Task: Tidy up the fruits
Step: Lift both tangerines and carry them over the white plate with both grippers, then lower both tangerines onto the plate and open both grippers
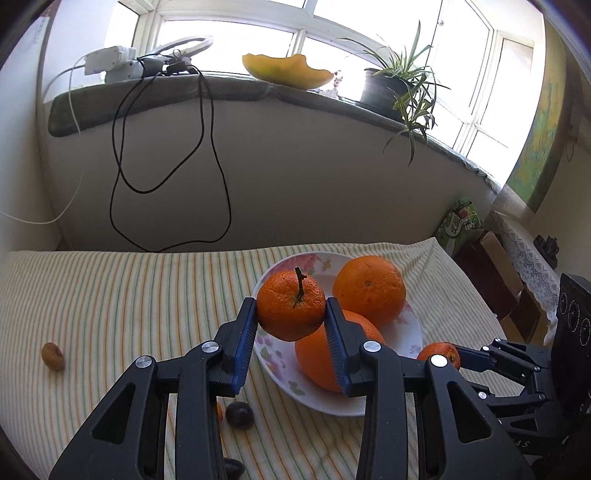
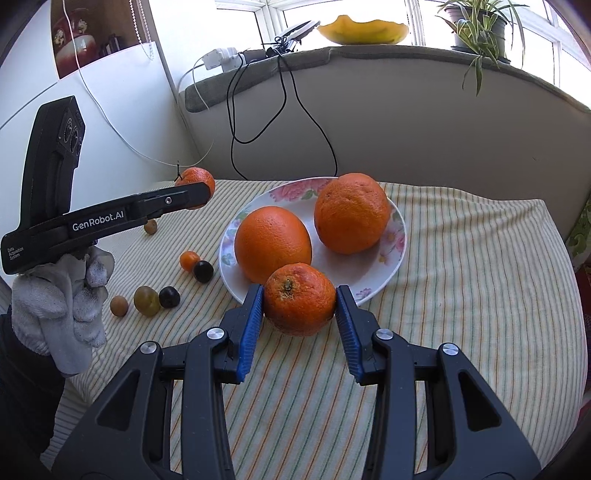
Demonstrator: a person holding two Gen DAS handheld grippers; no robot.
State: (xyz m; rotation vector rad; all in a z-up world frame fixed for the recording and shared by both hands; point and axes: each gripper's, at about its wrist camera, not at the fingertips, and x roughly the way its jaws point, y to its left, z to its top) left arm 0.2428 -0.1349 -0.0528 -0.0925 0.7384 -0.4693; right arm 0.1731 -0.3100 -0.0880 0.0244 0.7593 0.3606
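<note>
Fruits first: stemmed mandarin (image 1: pixel 291 310) clamped between blue pads of left gripper (image 1: pixel 291 314), held in the air above the near-left part of the plate (image 1: pixel 413 332). Second mandarin (image 2: pixel 300 299) pinched in right gripper (image 2: pixel 300 304), low, touching or just over the striped cloth (image 2: pixel 461 277) at the plate's near rim; can't tell which. Both sets of jaws narrowed onto their fruit, pads pressing the peel. Two big oranges (image 2: pixel 273 243) (image 2: pixel 351 213) sit on the flowered plate, side by side. Left of plate on the cloth: small orange kumquat (image 2: pixel 189 260), two dark plums (image 2: pixel 203 271) (image 2: pixel 169 297), a green-yellow fruit (image 2: pixel 147 301), two brownish ones (image 2: pixel 119 305) (image 2: pixel 150 226). White-gloved hand (image 2: pixel 70 306) holds the left gripper. Behind: windowsill with yellow bowl (image 2: pixel 364 29), potted plant (image 2: pixel 476 26), black cables (image 2: pixel 288 92).
</note>
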